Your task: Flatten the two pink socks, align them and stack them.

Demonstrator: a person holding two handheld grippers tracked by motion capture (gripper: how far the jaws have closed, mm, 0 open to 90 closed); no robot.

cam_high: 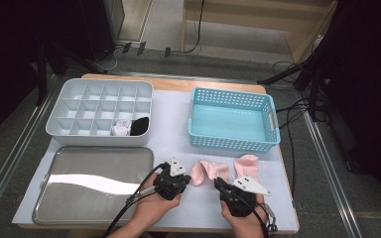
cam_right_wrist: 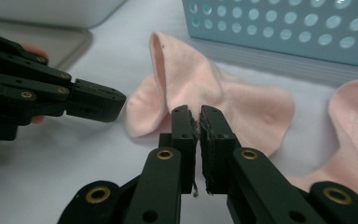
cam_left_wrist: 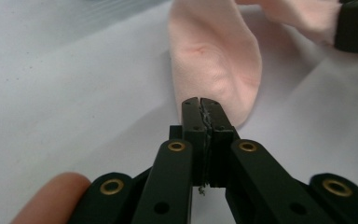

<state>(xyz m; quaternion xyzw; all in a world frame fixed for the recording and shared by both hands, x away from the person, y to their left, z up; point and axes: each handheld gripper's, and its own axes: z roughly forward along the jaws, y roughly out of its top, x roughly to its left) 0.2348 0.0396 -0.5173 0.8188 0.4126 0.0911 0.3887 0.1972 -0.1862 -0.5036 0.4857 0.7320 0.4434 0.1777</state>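
Observation:
A pink sock (cam_high: 209, 170) lies crumpled on the white table cover near the front edge. My left gripper (cam_high: 187, 179) is shut on its left end; in the left gripper view the jaws (cam_left_wrist: 200, 103) meet on the edge of the fabric (cam_left_wrist: 214, 60). Just to the right, my right gripper (cam_high: 218, 182) is shut on the sock's near edge, with pink cloth (cam_right_wrist: 242, 107) pinched between its tips (cam_right_wrist: 198, 114). One fold of the sock stands up behind the jaws. A second pink sock (cam_high: 247, 166) lies to the right, untouched.
A blue perforated basket (cam_high: 233, 144) stands behind the socks. At the back left, a grey divided organizer (cam_high: 99, 139) holds a white rolled sock (cam_high: 121, 129) and a black one (cam_high: 140, 126). A metal tray (cam_high: 94, 198) lies at the front left.

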